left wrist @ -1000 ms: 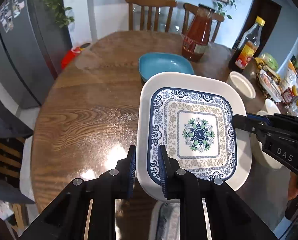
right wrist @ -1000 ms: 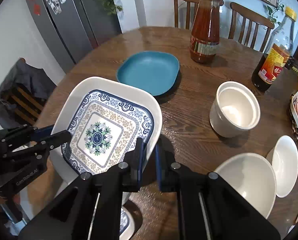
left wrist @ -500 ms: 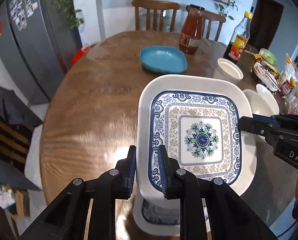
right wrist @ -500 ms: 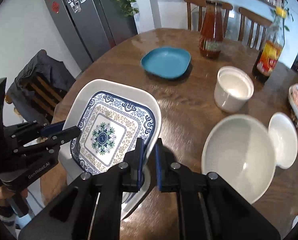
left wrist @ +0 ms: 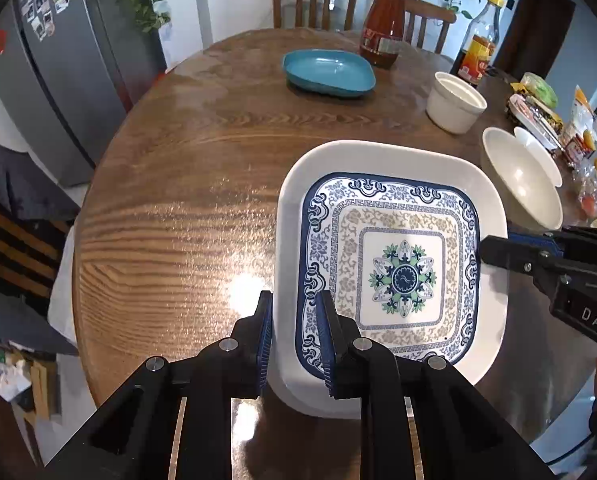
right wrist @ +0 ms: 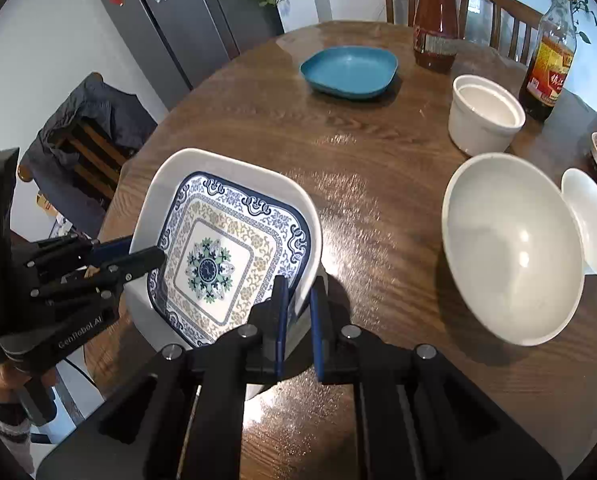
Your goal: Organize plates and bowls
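A square white plate with a blue floral pattern (left wrist: pixel 394 264) (right wrist: pixel 226 248) is held over the near edge of the round wooden table (left wrist: pixel 202 184). My left gripper (left wrist: pixel 294 312) is shut on its left rim and also shows in the right wrist view (right wrist: pixel 158 258). My right gripper (right wrist: pixel 298 292) is shut on its right rim and also shows in the left wrist view (left wrist: pixel 484 250). A teal plate (left wrist: pixel 328 72) (right wrist: pixel 350 72) lies at the far side. A large white bowl (right wrist: pixel 510 248) (left wrist: pixel 518 184), a small white dish (right wrist: pixel 590 220) and a white cup-shaped bowl (right wrist: pixel 484 118) (left wrist: pixel 454 102) stand at the right.
A red sauce bottle (right wrist: pixel 436 20) and a dark sauce bottle (right wrist: pixel 548 60) stand at the far right of the table. Food packets (left wrist: pixel 538 112) lie at the right edge. Wooden chairs (left wrist: pixel 314 0) stand behind, a fridge (left wrist: pixel 58 60) at the left.
Both grippers have carried the patterned plate down and back toward the near table edge. A second patterned plate seen under it half a second ago is out of view now.
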A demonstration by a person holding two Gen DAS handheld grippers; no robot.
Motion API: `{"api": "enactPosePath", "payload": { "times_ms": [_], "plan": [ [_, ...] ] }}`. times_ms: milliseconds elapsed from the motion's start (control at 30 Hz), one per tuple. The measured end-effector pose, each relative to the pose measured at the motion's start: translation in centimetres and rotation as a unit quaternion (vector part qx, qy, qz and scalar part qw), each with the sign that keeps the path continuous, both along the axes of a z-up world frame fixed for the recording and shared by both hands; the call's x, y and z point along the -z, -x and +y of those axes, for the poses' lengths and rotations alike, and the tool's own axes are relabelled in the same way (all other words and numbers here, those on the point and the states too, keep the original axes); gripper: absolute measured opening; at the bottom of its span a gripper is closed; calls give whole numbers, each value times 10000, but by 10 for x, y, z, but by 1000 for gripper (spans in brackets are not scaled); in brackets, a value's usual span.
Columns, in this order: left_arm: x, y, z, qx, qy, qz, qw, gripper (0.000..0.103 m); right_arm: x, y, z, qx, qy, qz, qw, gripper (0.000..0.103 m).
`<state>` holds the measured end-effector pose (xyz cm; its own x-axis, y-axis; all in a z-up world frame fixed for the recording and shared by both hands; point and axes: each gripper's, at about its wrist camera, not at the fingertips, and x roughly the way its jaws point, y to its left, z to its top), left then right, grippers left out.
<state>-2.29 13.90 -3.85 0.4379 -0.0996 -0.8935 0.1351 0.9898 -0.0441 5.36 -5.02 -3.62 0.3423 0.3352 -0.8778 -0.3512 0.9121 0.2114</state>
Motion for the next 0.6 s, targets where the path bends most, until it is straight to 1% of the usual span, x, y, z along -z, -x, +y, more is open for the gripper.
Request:
{"api": "enactPosePath", "payload": {
  "times_ms": [300,433,500,533,600],
  "plan": [
    [11,-1,-6,134,-92,111,9998,21,17,1,0,69,117,191,9997,12],
    [13,0,-9,212,-131,143,9996,21,19,1,0,110,212,248,9994,15],
    [14,0,-10,216,-126,137,9996,21,21,1,0,128,180,302,9993,16],
    [14,0,-10,203,-89,134,9997,21,21,2,0,131,155,312,9993,18],
    [13,-1,-9,152,-50,129,9998,21,20,3,0,125,150,291,9994,31]
  ]
}}
